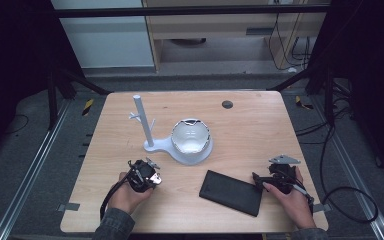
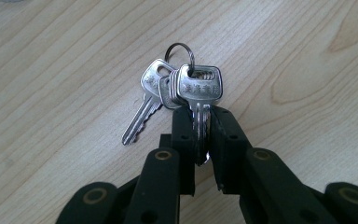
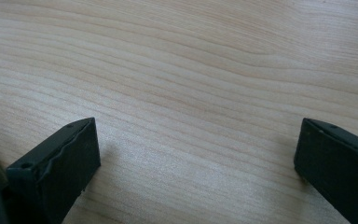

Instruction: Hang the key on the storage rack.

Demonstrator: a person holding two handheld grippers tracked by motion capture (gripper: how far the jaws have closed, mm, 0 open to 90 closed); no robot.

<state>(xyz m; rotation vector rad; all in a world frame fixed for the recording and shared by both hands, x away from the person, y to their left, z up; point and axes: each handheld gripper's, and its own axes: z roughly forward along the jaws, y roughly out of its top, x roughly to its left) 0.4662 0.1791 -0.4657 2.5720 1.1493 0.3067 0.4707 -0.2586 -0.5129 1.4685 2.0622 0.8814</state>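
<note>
On the wooden table [image 1: 250, 125], your left gripper [image 2: 204, 135] pinches one key [image 2: 199, 93] by its blade — lower centre, ring free for hanging — while your right gripper [image 3: 196, 158] rests with jaws wide apart.

White branched stand [image 1: 144, 122], bowl [image 1: 191, 136] on its base, black flat case [image 1: 231, 192], wooden table [image 1: 250, 125]

Your light wooden worktop [image 1: 260, 130] and what lies on it

You have a white stand with a peg post [image 1: 147, 131] and a bowl [image 1: 191, 137] on its base near the middle, a flat black case [image 1: 231, 192] at the near edge, and a bunch of keys [image 2: 177, 88] on the wood at near left.
</note>
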